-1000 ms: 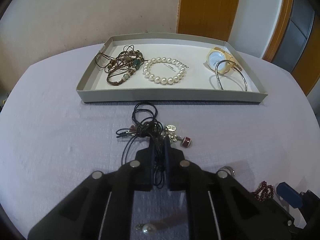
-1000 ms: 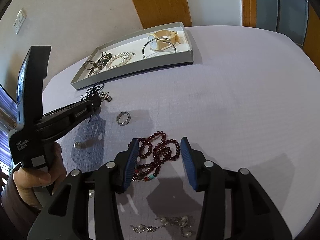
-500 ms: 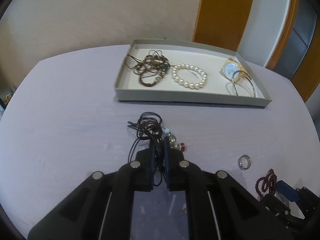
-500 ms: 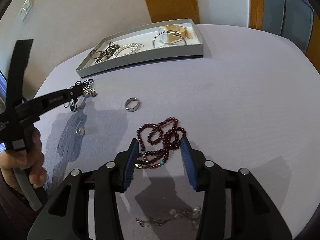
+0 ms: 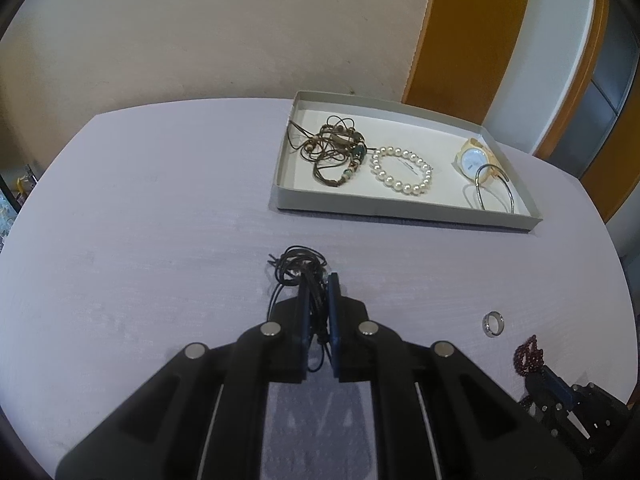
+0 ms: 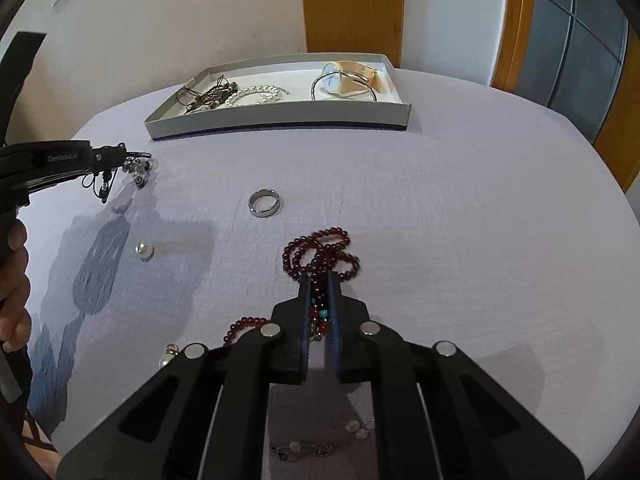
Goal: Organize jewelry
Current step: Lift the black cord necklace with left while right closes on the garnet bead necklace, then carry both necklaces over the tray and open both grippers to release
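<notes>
The black cord necklace (image 5: 299,267), a tangle of thin loops with small charms, hangs above the table (image 5: 140,220), pinched in the left gripper (image 5: 319,280), at 6 o'clock from the tray (image 5: 400,208). The dark red bead necklace (image 6: 320,254), coiled on the cloth at 5 o'clock from the ring (image 6: 264,203), is clamped by the level right gripper (image 6: 320,280).

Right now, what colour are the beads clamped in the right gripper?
Dark red, with a few turquoise beads between the right gripper's fingers; the right wrist view shows them best.
</notes>
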